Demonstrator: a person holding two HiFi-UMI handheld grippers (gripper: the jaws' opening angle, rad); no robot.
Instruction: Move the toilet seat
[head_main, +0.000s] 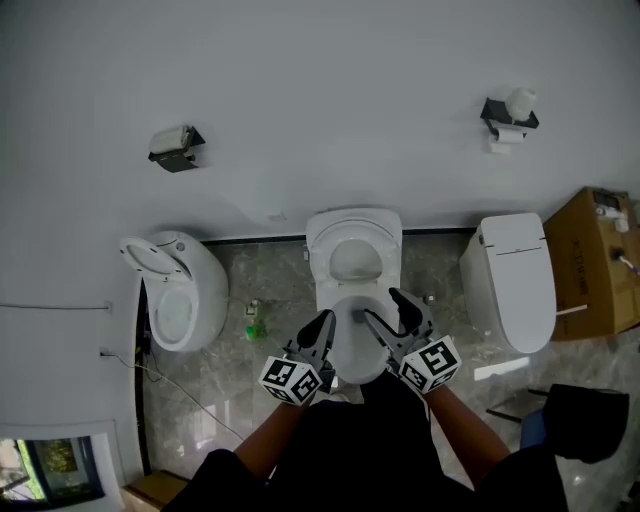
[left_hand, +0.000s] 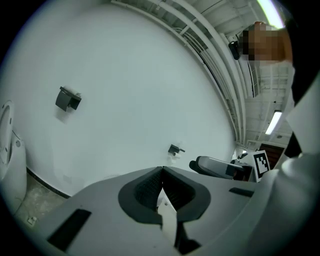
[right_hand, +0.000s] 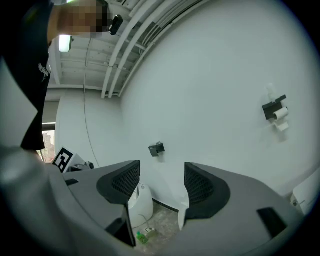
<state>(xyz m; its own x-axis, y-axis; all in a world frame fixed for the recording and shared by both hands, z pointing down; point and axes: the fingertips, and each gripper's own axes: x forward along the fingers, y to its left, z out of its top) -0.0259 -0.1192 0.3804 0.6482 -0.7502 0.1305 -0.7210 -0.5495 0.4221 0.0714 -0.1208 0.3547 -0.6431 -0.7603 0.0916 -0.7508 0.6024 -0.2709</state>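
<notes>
Standing apparently raised at the back of the middle toilet, the toilet seat (head_main: 356, 262) is found as an oval ring leaning towards the cistern. It lies beyond the tips of both pairs of jaws and is touched by neither. The open bowl (head_main: 352, 350) is seen between and just below the two grippers.

Left gripper (left_hand: 161, 172): the jaws are pressed together at their tips and nothing is held between them. In its own view only the white wall (left_hand: 125, 100) is seen ahead of the jaws, so the gripper is held roughly level and is not aimed at the seat.

Right gripper (right_hand: 161, 176): the jaws are held wide apart and are empty. Only the wall is seen between them, with a neighbouring toilet (right_hand: 140, 205) and a green bottle (right_hand: 142, 235) far below and well apart from them.

Judgement: both grippers are kept to either side of the bowl's front, near the person's body and clear of the seat. This posture is read as a stand-off, not a working grip. With the seat apparently upright and neither gripper on it, the lifting part of the task is judged done. If lowering is intended instead, it is judged not yet begun. Which of the two applies cannot be told from these views.

Risk noted: an upright seat that is left unsupported could drop onto the bowl if knocked.
</notes>
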